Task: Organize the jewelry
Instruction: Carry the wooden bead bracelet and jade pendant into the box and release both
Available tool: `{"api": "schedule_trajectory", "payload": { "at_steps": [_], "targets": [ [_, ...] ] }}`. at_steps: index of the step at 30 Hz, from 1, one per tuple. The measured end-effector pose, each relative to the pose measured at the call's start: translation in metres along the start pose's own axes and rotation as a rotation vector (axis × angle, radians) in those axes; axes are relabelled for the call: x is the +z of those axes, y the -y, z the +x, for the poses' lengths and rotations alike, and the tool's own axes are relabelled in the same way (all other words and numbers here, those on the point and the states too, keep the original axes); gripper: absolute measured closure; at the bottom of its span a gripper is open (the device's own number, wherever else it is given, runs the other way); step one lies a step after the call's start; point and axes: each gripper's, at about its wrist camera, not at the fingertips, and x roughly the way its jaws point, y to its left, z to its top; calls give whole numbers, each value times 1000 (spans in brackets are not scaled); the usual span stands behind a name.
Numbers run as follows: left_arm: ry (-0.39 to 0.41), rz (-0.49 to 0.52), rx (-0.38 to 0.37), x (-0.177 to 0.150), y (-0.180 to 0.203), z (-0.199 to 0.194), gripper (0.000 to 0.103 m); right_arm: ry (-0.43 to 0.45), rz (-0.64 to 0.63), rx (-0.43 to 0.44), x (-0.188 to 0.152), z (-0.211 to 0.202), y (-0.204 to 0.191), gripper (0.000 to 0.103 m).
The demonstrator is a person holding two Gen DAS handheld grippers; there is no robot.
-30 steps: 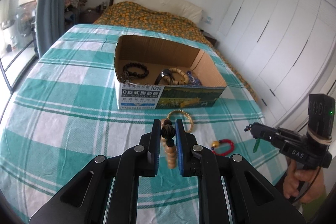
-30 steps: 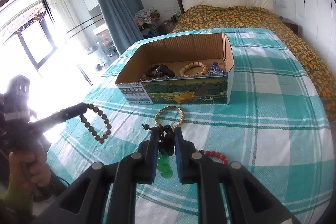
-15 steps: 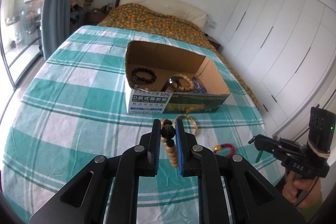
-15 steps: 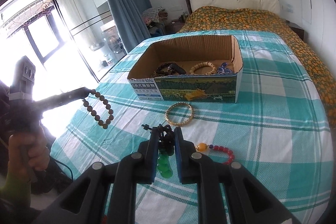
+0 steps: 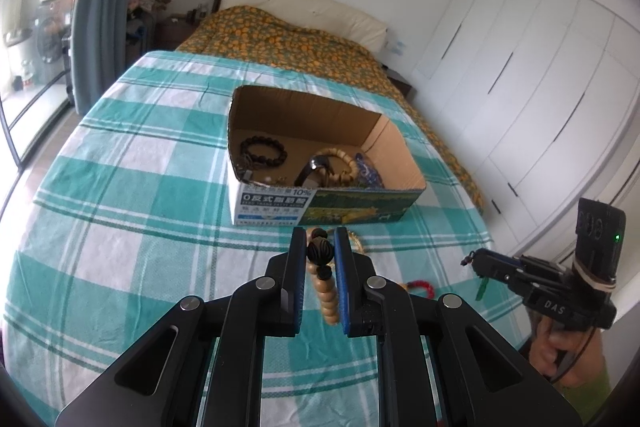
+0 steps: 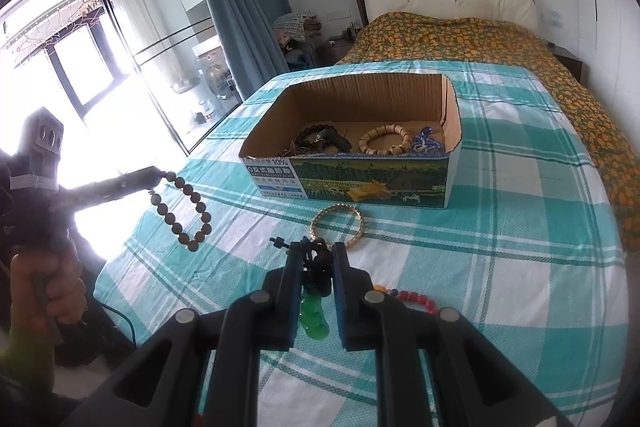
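Fingers first: the left gripper [image 5: 319,251] has its two fingers clamped on a dark carved bead at the top of a wooden bead bracelet [image 5: 326,297], and the tan beads dangle down between them, clear of the bed. From the right wrist view that same bracelet hangs as a loop at 9 o'clock, out over the edge of the checked bedspread [image 6: 520,267].

Over on the other side, the right gripper [image 6: 317,259] is pinched shut on a black knotted cord, with a green pendant [image 6: 314,317] hanging below the knot between the fingers. In the left wrist view that gripper sits at 3 o'clock, the pendant a small green sliver beneath its tip.

Straight ahead at 12 o'clock stands the cardboard box [image 6: 451,131], open on top. Inside it lie a dark bead bracelet [image 5: 264,151] on the left, a pale bead bracelet [image 6: 385,140] in the middle and something blue [image 6: 428,142] at the right end.

On the bedspread just in front of the box lies a gold bangle [image 6: 338,225]. A red bead bracelet [image 6: 416,299] lies nearer, at 3 o'clock of the right gripper's fingers, partly hidden behind them.
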Motion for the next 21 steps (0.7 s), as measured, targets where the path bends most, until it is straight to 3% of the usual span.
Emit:
{"api": "schedule_trajectory", "payload": {
  "at_steps": [12, 21],
  "targets": [
    [21, 60, 6, 65, 9, 22, 91, 39, -24, -16, 75, 6, 17, 88],
    [-19, 86, 36, 110, 8, 81, 91, -44, 33, 9, 134, 73, 41, 88]
  ]
}}
